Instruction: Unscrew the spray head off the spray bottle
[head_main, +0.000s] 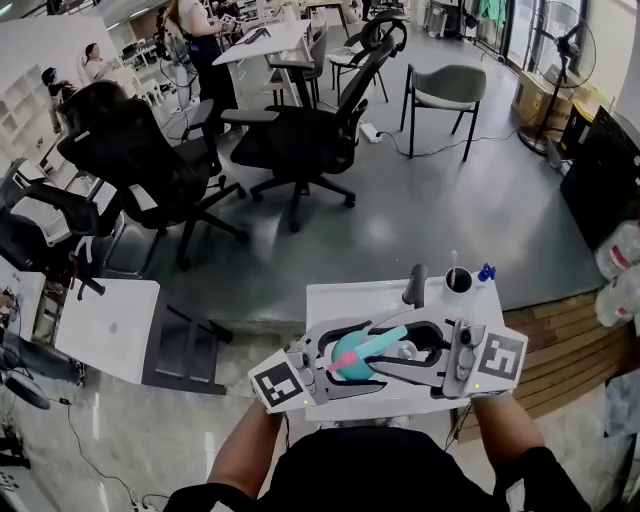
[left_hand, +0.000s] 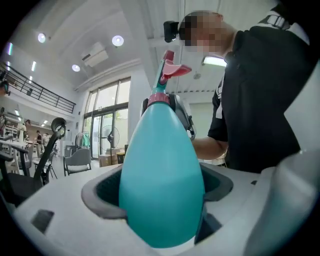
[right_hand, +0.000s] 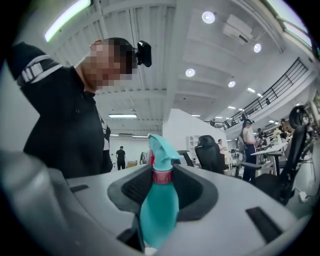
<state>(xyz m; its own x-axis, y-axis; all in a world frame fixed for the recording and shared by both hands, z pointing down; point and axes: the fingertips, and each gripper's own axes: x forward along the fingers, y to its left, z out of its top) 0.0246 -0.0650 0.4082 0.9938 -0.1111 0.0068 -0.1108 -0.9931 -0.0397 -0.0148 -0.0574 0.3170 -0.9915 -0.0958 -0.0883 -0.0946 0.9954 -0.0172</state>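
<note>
The person holds the spray bottle (head_main: 352, 368) off the surface, between both tools, above the near edge of a small white desk (head_main: 340, 300). It stands roughly upright, its spray head (right_hand: 159, 150) at the top.

The left tool (left_hand: 162, 200) is clamped on the bottle's wide teal body, low down; in the left gripper view the egg-shaped body fills the gap between the jaws and presses against the dark pads on both sides. Above it the bottle narrows to a pink collar (left_hand: 159, 98), and a pink trigger (left_hand: 175, 69) juts out to the right of the teal head.

The right tool (right_hand: 165, 182) faces the bottle from the opposite side. In the right gripper view its jaws sit partly closed at the height of the collar, just under the spray head, and the pads appear to bear on the collar from either side, so this tool grips the head at its base. The head is on the bottle, with the collar seated against the neck.

From the head view the two tools meet over the desk, their marker cubes turned outward at lower left and lower right. At the desk's far edge stands what looks like a dark cup (head_main: 458, 280), with a small blue object (head_main: 486, 272) just beside it. Beyond the desk, black office chairs (head_main: 300, 140) stand on the grey floor (head_main: 440, 200), and a grey chair (head_main: 445, 90) sits further back.
</note>
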